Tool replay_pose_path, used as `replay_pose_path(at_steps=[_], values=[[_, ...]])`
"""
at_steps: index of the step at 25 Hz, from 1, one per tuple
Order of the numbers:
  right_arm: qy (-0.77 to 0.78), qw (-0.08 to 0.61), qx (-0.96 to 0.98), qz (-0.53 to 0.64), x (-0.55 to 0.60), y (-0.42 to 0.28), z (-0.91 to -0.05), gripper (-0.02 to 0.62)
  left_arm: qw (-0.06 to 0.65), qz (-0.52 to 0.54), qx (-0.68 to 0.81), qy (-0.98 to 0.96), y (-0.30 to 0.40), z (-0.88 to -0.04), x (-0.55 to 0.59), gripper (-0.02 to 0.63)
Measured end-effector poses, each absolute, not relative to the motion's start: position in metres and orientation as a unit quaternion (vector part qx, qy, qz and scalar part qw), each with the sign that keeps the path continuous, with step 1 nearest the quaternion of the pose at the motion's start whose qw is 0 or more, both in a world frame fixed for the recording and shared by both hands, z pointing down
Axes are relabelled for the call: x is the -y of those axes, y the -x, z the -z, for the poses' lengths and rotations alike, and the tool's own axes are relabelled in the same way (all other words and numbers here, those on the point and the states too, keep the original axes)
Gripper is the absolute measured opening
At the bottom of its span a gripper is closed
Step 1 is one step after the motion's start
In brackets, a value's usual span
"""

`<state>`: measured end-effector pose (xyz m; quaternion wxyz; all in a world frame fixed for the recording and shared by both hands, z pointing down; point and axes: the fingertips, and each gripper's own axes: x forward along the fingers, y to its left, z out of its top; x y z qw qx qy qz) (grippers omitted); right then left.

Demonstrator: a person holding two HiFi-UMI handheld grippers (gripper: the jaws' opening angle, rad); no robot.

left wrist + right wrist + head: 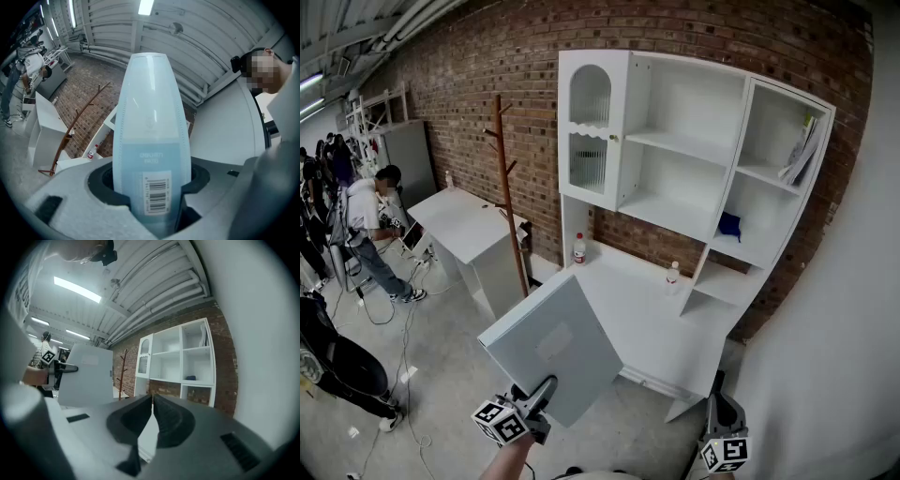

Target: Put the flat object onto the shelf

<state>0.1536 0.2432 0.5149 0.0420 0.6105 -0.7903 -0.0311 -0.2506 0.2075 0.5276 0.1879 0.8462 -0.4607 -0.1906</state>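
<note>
Shelf: the white wooden shelf unit (694, 150) holds leaning papers (802, 150) in its upper right compartment and a dark blue thing (728, 225) lower down.
Flat object: the pale blue rectangular folder (558, 342) is in front of the shelf, clamped in the left gripper (539, 392).
Right gripper (153, 401): jaws together, empty.
Room: a red brick wall (487, 66) stands behind the shelf.

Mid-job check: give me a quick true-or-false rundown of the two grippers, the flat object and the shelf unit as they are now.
1. The left gripper is shut on the flat object. True.
2. The right gripper grips the flat object's other edge. False: its jaws are together with nothing between them, well clear of the object.
3. The flat object already lies on the shelf unit. False: it is held in the air in front of the unit.
4. A blue item sits in a right-hand compartment of the shelf unit. True.
</note>
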Motion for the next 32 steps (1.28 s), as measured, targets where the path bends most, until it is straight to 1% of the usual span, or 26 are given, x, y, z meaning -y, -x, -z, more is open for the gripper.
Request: replay_pose_path(at_steps=[19, 32], values=[[-0.61, 0.039, 0.791, 0.027, -0.241, -0.166, -0.519, 0.034, 0.196, 0.191, 0.467, -0.841, 0.242, -0.526, -0.209, 0.273], [-0.616, 0.041, 0.787, 0.005, -0.233, -0.206, -0.532, 0.035, 0.205, 0.192, 0.477, -0.833, 0.215, -0.542, -0.211, 0.273]])
